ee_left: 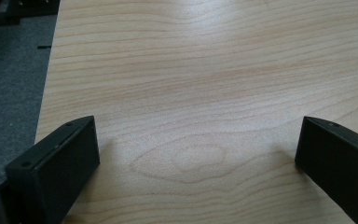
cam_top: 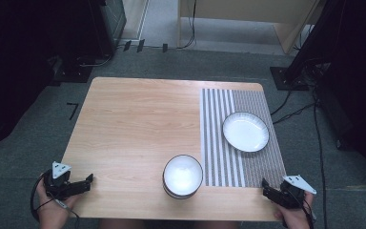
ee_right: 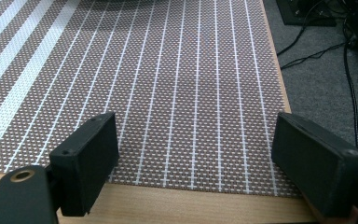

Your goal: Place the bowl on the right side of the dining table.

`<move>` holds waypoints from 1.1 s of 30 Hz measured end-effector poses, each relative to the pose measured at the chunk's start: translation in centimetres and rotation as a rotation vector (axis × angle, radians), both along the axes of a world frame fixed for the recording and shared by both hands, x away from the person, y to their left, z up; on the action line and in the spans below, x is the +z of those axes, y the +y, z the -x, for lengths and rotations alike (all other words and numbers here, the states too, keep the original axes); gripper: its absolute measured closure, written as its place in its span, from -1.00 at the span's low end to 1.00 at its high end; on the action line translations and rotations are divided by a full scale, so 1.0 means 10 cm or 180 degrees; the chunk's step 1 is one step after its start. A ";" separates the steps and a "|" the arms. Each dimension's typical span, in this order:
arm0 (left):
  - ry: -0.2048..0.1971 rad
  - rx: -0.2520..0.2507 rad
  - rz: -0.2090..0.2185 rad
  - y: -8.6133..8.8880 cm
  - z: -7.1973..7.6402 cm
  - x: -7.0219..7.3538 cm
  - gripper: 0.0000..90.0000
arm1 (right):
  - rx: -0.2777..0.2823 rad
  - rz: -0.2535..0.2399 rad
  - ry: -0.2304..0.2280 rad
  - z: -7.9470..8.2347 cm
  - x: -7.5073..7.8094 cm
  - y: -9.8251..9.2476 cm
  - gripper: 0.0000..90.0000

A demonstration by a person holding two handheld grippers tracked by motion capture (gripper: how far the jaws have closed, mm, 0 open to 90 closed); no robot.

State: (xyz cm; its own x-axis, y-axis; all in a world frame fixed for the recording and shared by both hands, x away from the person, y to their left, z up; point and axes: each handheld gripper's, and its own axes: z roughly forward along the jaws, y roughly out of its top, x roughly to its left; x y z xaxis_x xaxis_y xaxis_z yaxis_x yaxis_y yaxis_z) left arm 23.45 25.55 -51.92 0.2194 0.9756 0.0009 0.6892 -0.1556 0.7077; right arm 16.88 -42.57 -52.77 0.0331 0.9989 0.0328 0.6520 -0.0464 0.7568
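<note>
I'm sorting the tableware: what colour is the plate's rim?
White plate with a thin dark rim, seen best in the high view, on the striped placemat.

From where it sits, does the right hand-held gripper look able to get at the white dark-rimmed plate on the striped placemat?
Probably yes: the right hand-held gripper is open, and bare striped placemat lies between it and the white dark-rimmed plate.

a stack of white bowls [cam_top: 183, 175] with dark rims stands upright on the bare wood of the surface [cam_top: 133, 124], close to its near edge and about midway between the two sides, just left of the striped placemat [cam_top: 240, 138]. its inside is glossy white and holds nothing. a shallow white plate [cam_top: 246, 131] with a thin dark rim lies flat on the placemat, farther back and to the right, well apart from the stack, and likewise holds nothing.
</note>
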 end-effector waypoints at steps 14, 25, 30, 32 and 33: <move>0.0007 -0.0038 -0.0003 -0.01 -0.01 0.00 -1.00 | -0.0174 -0.0270 -0.0083 0.02 0.08 -0.08 -0.65; 0.0005 -0.0037 -0.0004 -0.01 -0.02 0.00 -1.00 | -0.0134 -0.0201 -0.0170 0.04 0.25 0.03 -0.65; 0.0006 -0.0038 -0.0008 -0.01 -0.02 0.00 -1.00 | -0.0134 -0.0216 -0.0228 0.06 0.35 0.08 -0.65; 0.0005 -0.0038 -0.0007 -0.01 -0.02 0.00 -1.00 | -0.0141 -0.0237 -0.0233 0.06 0.37 0.10 -0.65; 0.0006 -0.0038 -0.0006 -0.01 -0.02 0.00 -1.00 | -0.0135 -0.0239 -0.0242 0.06 0.38 0.11 -0.65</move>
State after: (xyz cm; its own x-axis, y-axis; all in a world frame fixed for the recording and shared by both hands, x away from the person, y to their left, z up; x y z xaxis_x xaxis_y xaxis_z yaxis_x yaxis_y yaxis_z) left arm 23.61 25.41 -51.90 0.2309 0.9730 0.0024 0.6886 -0.1652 0.7061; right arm 16.28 -41.50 -48.93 0.0699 0.9913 0.1117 0.5890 -0.1313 0.7974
